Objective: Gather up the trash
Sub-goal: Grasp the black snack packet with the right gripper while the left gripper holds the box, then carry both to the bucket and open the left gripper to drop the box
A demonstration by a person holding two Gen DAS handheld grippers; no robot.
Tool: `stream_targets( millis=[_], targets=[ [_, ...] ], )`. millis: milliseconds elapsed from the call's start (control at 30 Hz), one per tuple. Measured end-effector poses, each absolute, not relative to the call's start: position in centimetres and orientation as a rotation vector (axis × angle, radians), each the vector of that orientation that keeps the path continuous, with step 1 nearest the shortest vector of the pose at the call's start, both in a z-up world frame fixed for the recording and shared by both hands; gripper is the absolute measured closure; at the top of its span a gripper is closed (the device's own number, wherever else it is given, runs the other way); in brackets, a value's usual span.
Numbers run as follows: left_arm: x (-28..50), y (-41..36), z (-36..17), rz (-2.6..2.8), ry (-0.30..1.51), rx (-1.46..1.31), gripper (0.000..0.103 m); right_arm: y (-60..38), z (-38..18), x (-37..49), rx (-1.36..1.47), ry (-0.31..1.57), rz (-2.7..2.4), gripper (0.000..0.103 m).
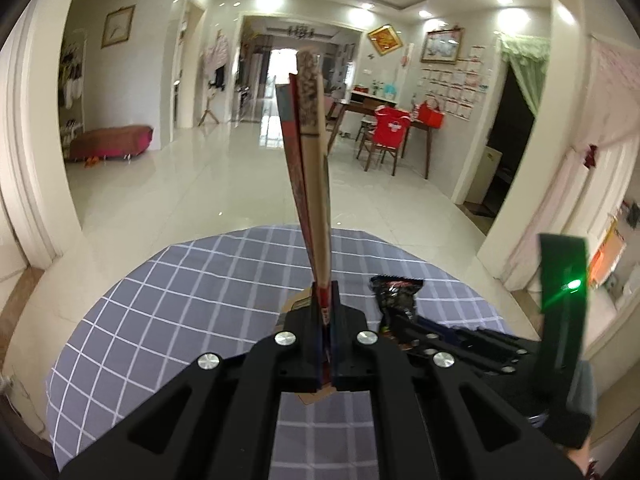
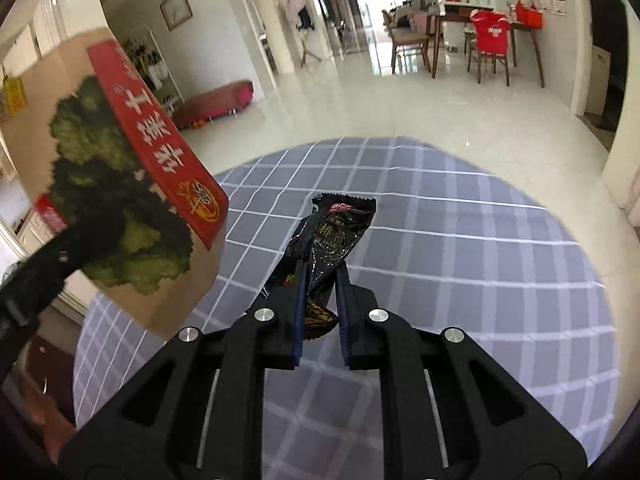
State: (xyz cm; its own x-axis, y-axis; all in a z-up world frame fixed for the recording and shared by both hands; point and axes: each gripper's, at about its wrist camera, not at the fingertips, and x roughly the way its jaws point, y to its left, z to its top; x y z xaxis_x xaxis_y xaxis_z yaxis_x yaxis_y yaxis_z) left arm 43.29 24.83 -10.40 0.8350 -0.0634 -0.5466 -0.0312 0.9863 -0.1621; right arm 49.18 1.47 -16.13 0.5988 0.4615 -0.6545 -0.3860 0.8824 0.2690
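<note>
**Two pieces of trash held above the table, one in each gripper**

The left gripper (image 1: pixel 326 300) is clamped on a flattened cardboard package (image 1: pixel 310 152), seen edge-on in the left wrist view, where it rises steeply from the jaws. In the right wrist view the same package (image 2: pixel 120 184) shows its printed face, with a red band and a green vegetable picture, and hangs above the left part of the table. The right gripper (image 2: pixel 320 280) has its jaws closed on a black snack wrapper (image 2: pixel 332 232); the pads pinch its crumpled lower half, while the upper half, with a serrated end, stands free above the checked tablecloth (image 2: pixel 480 264). No bin or bag is in either view.

Risks, as judged from this moment: the wrapper is glossy and is pinched only on a crumpled fold, so it may slide out if the hand swings quickly. The package is held near one end, and its long free part gives leverage; a sharp turn could twist it in the jaws or knock it against the right gripper, which is close beside it. Either drop would return trash to the table or the floor (image 1: pixel 200 184).
</note>
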Motion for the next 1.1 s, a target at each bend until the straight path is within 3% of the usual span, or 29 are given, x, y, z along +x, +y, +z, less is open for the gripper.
stream_targets(
  millis=[433, 767, 1100],
  targets=[
    [34.0, 6.8, -8.6, -0.287, 0.566, -0.013, 0.101, -19.5, -11.6, 33.2, 0.205, 0.599, 0.306, 0.089],
    [29.1, -7.4, -12.8, -0.487, 0.662, 0.099, 0.101, -34.0, -15.7, 23.9, 0.297, 0.586, 0.079, 0.089],
    [28.9, -17.1, -19.1, -0.598, 0.795, 0.159, 0.096, -41.6, -20.4, 18.9, 0.368, 0.575, -0.113, 0.089]
  ],
)
